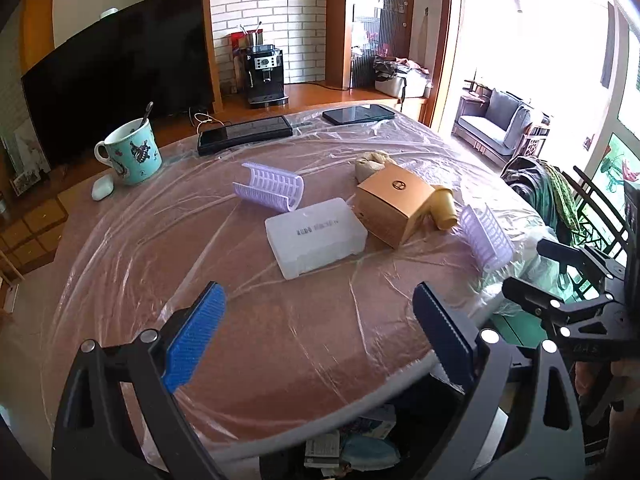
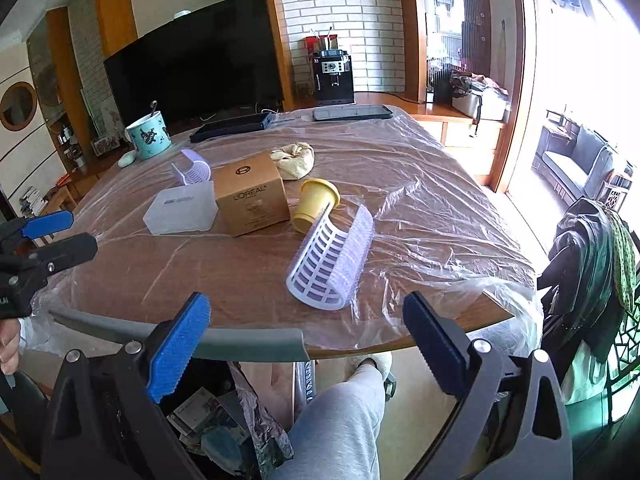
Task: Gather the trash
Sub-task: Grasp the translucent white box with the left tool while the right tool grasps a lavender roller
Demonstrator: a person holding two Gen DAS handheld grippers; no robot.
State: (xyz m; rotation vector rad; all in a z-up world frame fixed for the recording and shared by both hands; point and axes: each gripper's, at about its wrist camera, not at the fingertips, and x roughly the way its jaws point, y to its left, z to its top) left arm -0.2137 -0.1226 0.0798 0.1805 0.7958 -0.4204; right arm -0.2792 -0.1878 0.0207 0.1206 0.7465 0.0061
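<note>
Right claw (image 2: 306, 344), fingers apart and empty, faces the lilac mesh curler (image 2: 330, 258) near twelve o'clock, its long axis toward one o'clock.

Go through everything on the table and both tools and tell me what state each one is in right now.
left tool: open, empty
right tool: open, empty
gold box: closed, upright
white plastic case: closed, lying flat
yellow cup: tipped on its side
near purple roller half: lying curved side up
far purple roller half: lying on its side
mug: upright, spoon inside
beige wad: crumpled
</note>
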